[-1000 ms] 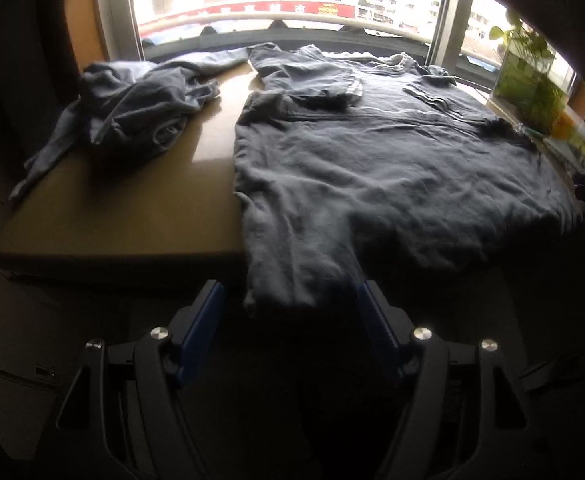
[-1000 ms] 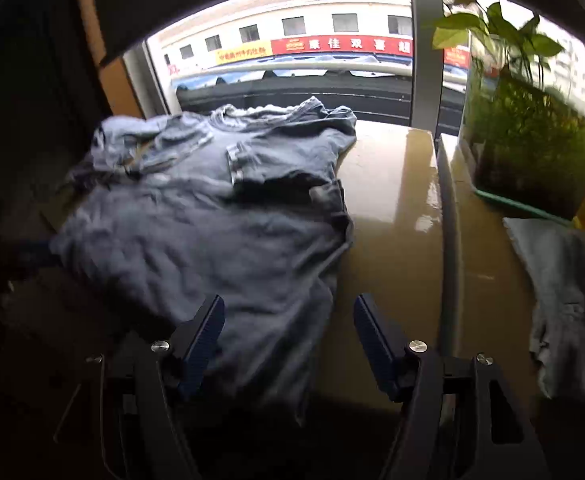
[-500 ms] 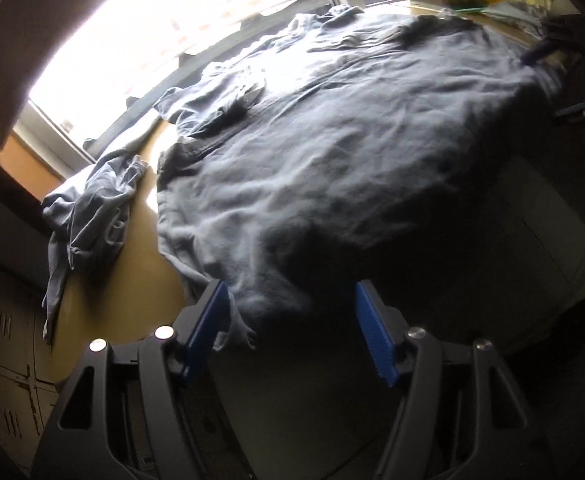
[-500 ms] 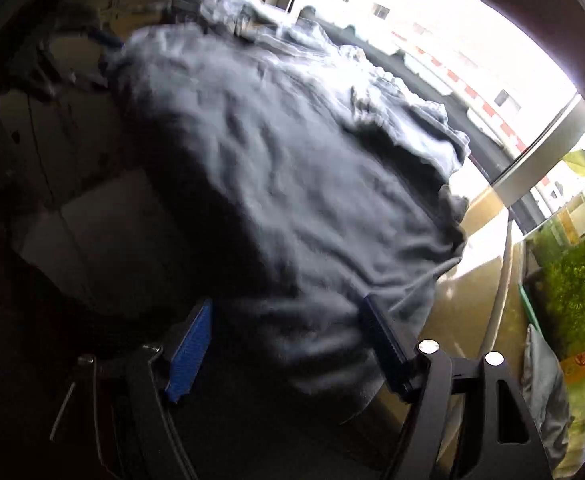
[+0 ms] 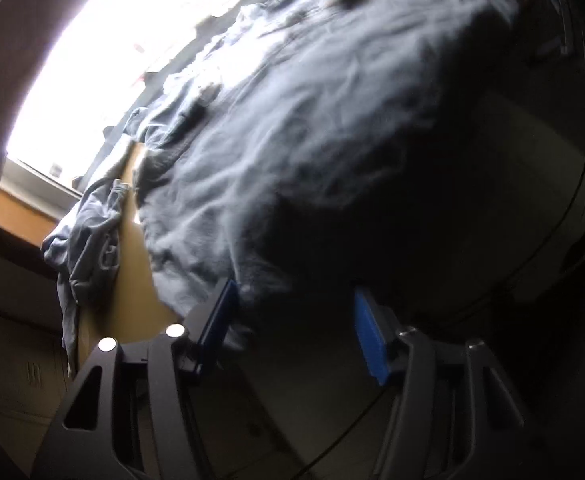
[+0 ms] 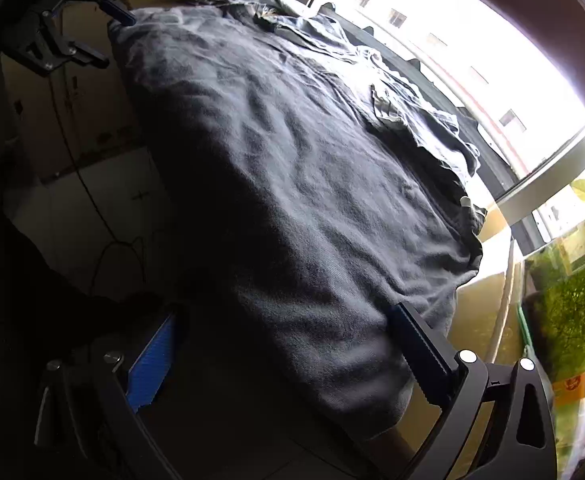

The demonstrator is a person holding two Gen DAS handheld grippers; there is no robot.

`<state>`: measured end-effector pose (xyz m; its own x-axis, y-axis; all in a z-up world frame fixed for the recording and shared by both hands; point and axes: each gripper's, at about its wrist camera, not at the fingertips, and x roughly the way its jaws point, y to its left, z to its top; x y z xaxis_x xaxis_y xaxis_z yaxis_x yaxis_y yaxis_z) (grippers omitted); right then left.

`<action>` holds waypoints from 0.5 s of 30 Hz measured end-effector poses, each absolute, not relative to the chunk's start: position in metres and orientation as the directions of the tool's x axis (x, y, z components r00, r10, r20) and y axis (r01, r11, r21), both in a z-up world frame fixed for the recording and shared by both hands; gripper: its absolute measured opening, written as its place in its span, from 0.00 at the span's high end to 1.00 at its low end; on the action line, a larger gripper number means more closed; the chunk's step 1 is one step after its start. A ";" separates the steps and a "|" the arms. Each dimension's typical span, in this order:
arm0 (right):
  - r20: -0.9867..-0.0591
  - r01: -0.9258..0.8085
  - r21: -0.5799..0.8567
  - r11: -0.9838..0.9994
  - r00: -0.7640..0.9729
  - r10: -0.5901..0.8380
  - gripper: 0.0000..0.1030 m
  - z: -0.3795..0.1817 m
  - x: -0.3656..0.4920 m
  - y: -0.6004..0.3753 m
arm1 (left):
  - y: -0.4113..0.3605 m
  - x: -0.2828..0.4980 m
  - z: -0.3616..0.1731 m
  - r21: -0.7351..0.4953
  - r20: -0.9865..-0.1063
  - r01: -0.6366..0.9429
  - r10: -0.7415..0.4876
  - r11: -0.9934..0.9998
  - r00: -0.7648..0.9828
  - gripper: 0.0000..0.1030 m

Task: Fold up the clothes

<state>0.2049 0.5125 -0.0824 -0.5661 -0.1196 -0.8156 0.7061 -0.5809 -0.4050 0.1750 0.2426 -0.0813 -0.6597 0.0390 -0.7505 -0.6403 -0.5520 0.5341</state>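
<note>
Now: Both Claws Wide at the Hem of the Shirt

Largest of all is the dark grey-blue cotton shirt (image 6: 292, 168), spread flat and wrinkled over most of the tan wooden bench (image 5: 132, 276); its near hem hangs over the bench's near edge, and its collar and folded sleeves lie far off by the bright window (image 6: 472, 52). Left of it, a second, crumpled pale grey-blue garment (image 5: 88, 236) lies heaped at the bench's far-left corner, one end trailing over the side. On the right, a glass tank of green plants (image 6: 568, 304) stands near the window, apart from the shirt.

The left claw (image 5: 292, 328) has its blue-padded jaws spread wide at the shirt's near-left hem corner, with the hanging cloth between them; the left pad sits just beside the fabric, though blur hides whether it touches. The right claw (image 6: 284, 348) is likewise spread wide around the near-right corner of the hem, and cloth fills the gap between its pads without being pinched.
</note>
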 end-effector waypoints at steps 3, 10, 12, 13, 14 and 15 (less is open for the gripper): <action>-0.811 0.703 -0.425 -0.570 -0.575 -0.104 0.02 -0.085 0.207 0.512 | 0.245 0.173 -0.094 0.608 -0.720 -0.639 0.013 -0.471 -0.694 0.40; -0.832 0.665 -0.228 -0.711 -0.513 -0.214 0.25 -0.057 0.185 0.531 | 0.233 0.156 -0.079 0.583 -0.732 -0.633 0.010 -0.510 -0.682 0.65; -0.832 0.662 -0.146 -0.735 -0.485 -0.271 0.55 -0.046 0.183 0.541 | 0.225 0.150 -0.069 0.510 -0.771 -0.653 0.040 -0.560 -0.636 0.70; -0.832 0.659 -0.112 -0.743 -0.471 -0.293 0.68 -0.041 0.183 0.545 | 0.223 0.149 -0.064 0.490 -0.780 -0.658 0.050 -0.571 -0.624 0.79; -0.836 0.657 -0.078 -0.749 -0.453 -0.310 0.89 -0.038 0.183 0.548 | 0.220 0.147 -0.059 0.464 -0.790 -0.661 0.062 -0.590 -0.610 0.95; -0.839 0.657 -0.049 -0.752 -0.436 -0.326 0.90 -0.035 0.184 0.550 | 0.217 0.145 -0.054 0.436 -0.799 -0.662 0.076 -0.609 -0.596 0.95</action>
